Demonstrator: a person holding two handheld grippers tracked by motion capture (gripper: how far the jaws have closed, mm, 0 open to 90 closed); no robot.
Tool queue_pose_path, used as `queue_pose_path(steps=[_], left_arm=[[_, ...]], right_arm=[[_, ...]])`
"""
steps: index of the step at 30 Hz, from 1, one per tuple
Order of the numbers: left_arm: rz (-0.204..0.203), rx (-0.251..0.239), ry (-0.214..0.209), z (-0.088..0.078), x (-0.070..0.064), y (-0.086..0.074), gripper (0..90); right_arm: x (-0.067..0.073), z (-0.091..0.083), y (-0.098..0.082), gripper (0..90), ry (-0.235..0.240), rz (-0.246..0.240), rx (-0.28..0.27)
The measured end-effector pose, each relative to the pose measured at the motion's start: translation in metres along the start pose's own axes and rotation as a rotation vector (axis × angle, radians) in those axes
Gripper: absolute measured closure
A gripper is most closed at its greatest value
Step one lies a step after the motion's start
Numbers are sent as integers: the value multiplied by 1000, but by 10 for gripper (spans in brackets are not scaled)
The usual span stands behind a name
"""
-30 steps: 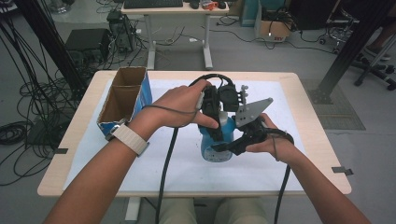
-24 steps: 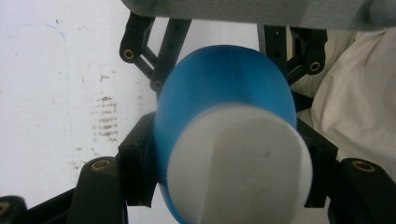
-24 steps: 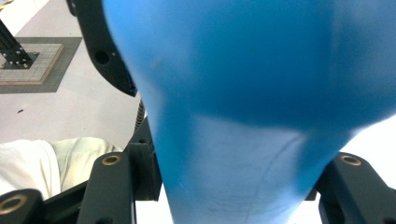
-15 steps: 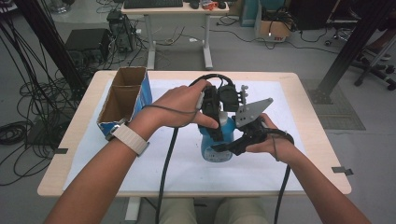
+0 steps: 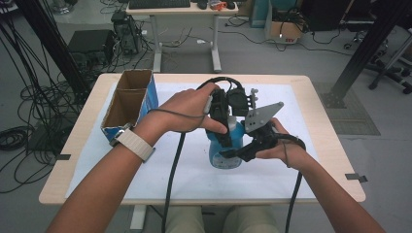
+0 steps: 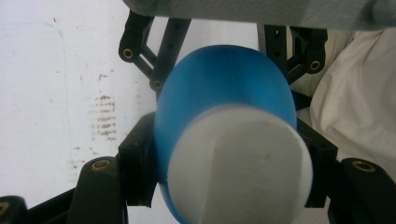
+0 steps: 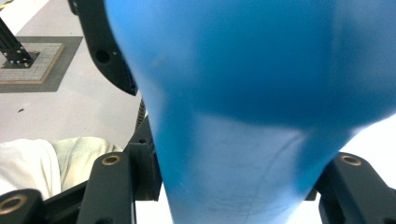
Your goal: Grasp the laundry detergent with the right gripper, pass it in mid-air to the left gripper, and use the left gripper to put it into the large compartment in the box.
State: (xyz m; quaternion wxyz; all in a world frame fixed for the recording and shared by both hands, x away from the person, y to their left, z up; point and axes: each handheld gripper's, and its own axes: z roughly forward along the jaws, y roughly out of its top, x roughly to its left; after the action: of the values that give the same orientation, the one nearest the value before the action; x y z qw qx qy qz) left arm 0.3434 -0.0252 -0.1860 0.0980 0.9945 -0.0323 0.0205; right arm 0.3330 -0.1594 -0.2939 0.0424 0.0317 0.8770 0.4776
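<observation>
Here the blue bottle (image 5: 226,148) is stood on the tabletop (image 5: 311,97), its white cap (image 6: 243,168) pinched by the left gripper (image 5: 224,138), its body clamped by the right gripper (image 5: 233,154); the body is best held steady while the cap is twisted squarely.

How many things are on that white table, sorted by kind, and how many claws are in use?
Blue bottles with a white cap: 1
Open cardboard boxes: 1
Hand-held claws: 2, the left claw and the right claw, both clamped on the bottle
Total: 4
</observation>
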Motion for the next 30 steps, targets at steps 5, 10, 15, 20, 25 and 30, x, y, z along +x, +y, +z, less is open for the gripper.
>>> queue_pose_path(steps=[5, 10, 15, 20, 25, 30], left_arm=[[-17, -3, 4, 0, -2, 0, 376], [-17, -1, 4, -1, -2, 0, 376], [-18, 1, 2, -1, -2, 0, 376], [-18, 0, 2, -1, -2, 0, 376], [-21, 8, -6, -1, -1, 0, 376], [-27, 3, -2, -1, -2, 0, 376]], right_arm=[[0, 0, 0, 427, -3, 2, 3], [0, 0, 0, 426, -2, -2, -1], [0, 0, 1, 426, 1, -2, -2], [0, 0, 1, 426, 1, -3, -2], [0, 0, 1, 426, 2, -4, -1], [0, 0, 1, 426, 3, -5, -1]])
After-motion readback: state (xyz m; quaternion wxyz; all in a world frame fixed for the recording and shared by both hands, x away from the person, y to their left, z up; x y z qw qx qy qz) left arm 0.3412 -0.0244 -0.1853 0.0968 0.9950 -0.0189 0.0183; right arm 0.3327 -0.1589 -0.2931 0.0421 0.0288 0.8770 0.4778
